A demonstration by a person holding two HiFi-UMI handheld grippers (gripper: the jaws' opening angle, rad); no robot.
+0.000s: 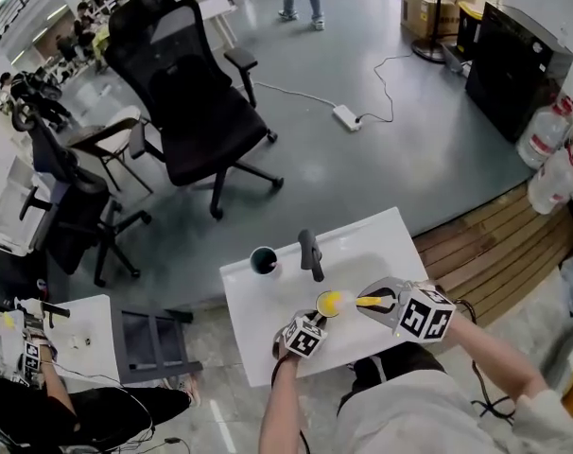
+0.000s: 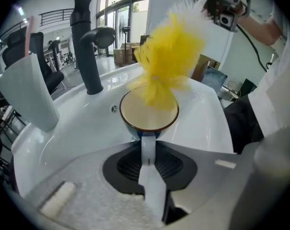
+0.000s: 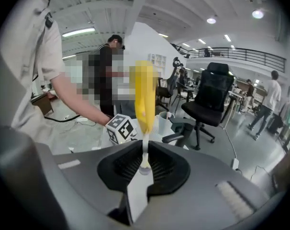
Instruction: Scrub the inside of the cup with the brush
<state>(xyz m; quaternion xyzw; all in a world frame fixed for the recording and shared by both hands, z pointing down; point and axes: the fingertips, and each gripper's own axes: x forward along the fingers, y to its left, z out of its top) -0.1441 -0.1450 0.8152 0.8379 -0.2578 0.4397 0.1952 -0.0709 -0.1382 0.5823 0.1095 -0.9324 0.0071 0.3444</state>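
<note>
A blue-and-white cup (image 2: 149, 115) with a cream inside hangs over the white sink basin (image 2: 87, 128). Its white handle is clamped between the jaws of my left gripper (image 2: 148, 146). The yellow bristle head of the brush (image 2: 166, 63) is dipped into the cup's mouth from above. My right gripper (image 3: 144, 159) is shut on the brush's thin white handle, and the yellow brush head (image 3: 145, 95) stands up in front of it. In the head view the cup (image 1: 326, 304) lies between the left gripper (image 1: 310, 326) and the right gripper (image 1: 386, 301), with the brush (image 1: 364, 301) reaching into it.
A black faucet (image 2: 87, 37) stands at the back of the basin, just left of the cup. A dark cup (image 1: 264, 260) sits on the sink top's (image 1: 268, 348) far left corner. A black office chair (image 1: 187, 93) stands on the floor beyond.
</note>
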